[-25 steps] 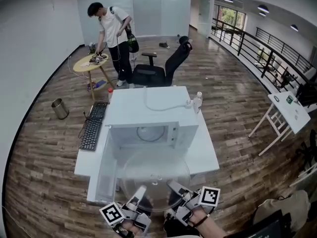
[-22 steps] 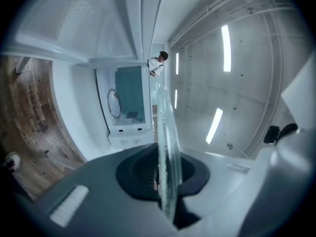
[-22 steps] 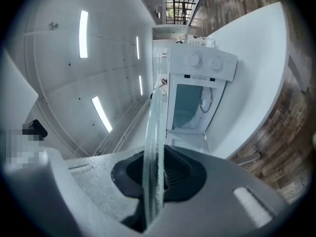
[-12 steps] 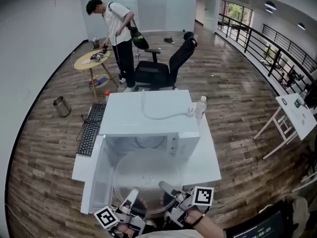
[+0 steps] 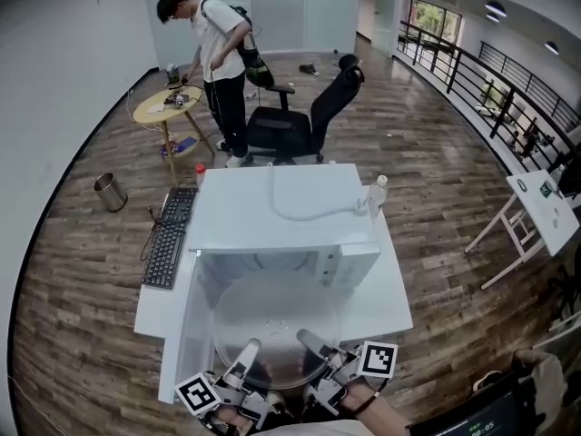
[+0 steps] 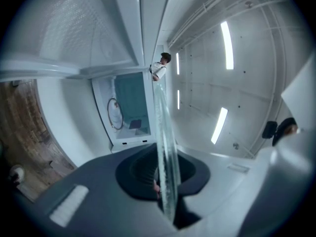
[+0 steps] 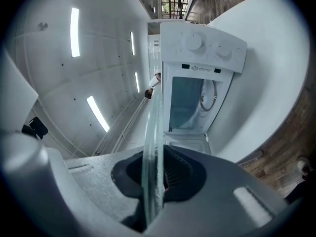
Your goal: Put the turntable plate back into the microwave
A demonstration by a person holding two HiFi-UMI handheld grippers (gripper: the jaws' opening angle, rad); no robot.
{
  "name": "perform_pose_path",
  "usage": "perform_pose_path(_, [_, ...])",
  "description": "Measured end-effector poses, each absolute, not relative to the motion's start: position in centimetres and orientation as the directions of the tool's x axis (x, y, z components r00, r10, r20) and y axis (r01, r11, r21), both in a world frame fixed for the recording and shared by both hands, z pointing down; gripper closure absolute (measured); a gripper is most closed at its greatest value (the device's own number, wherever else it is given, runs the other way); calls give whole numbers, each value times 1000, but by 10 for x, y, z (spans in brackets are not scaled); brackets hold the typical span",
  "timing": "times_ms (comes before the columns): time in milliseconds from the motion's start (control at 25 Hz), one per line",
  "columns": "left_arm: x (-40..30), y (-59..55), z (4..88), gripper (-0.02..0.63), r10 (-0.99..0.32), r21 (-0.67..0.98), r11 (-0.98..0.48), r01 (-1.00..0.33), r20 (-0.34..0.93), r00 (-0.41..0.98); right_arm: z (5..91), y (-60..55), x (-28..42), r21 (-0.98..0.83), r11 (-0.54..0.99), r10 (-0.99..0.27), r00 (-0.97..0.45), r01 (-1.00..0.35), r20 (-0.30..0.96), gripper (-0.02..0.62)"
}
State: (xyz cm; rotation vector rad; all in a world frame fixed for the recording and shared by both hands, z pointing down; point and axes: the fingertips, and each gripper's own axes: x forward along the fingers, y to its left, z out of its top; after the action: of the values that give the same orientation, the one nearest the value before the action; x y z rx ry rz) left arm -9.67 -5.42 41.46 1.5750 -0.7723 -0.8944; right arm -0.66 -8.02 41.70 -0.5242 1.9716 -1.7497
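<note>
Left gripper [image 5: 245,352] and right gripper [image 5: 310,343] each pinch the plate's [image 5: 272,321] near rim, side by side, which keeps the glass level ahead of them at the microwave [image 5: 272,212] mouth. The left jaws have just been opening slightly, rim between them.

An open-plan office (or a lab furnished like one): swivel chair [image 5: 307,121], keyboard [image 5: 169,242] on a white desk [image 5: 388,300], glass partition walls [image 5: 272,12], wood-plank floor [image 5: 436,180].
</note>
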Motion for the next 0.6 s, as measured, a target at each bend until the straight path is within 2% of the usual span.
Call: perform_pose_path(600, [-88, -64, 440, 574, -849, 993, -108, 53, -120, 514, 444, -87, 4, -992, 126, -588, -807, -25, -55, 570])
